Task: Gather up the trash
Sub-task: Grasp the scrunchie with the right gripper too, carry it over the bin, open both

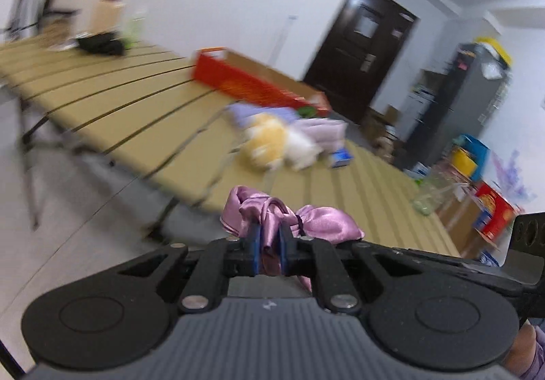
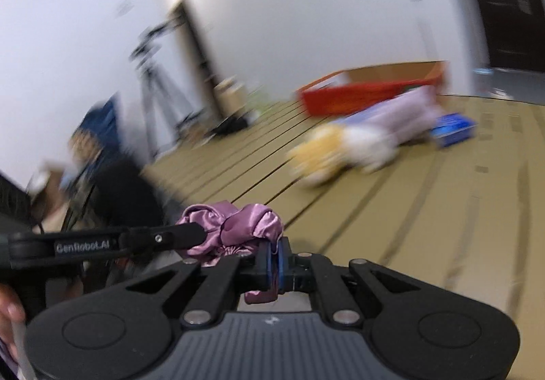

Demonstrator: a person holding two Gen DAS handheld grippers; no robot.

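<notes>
Both grippers hold one crumpled pink satin cloth [image 1: 306, 221] in the air at the near edge of a tan slatted table [image 1: 136, 87]. My left gripper [image 1: 270, 237] is shut on its middle fold. My right gripper [image 2: 274, 250] is shut on the cloth's [image 2: 238, 226] right end, and the left gripper's finger [image 2: 170, 237] reaches into that view from the left. Both views are motion-blurred.
On the table lie a yellow and white plush toy [image 1: 272, 141], a lilac cloth [image 1: 323, 131], a small blue box [image 1: 340, 157] and an open red cardboard box [image 1: 252, 80]. A black item [image 1: 98, 43] sits at the far end. Shelves with coloured boxes [image 1: 477, 175] stand right.
</notes>
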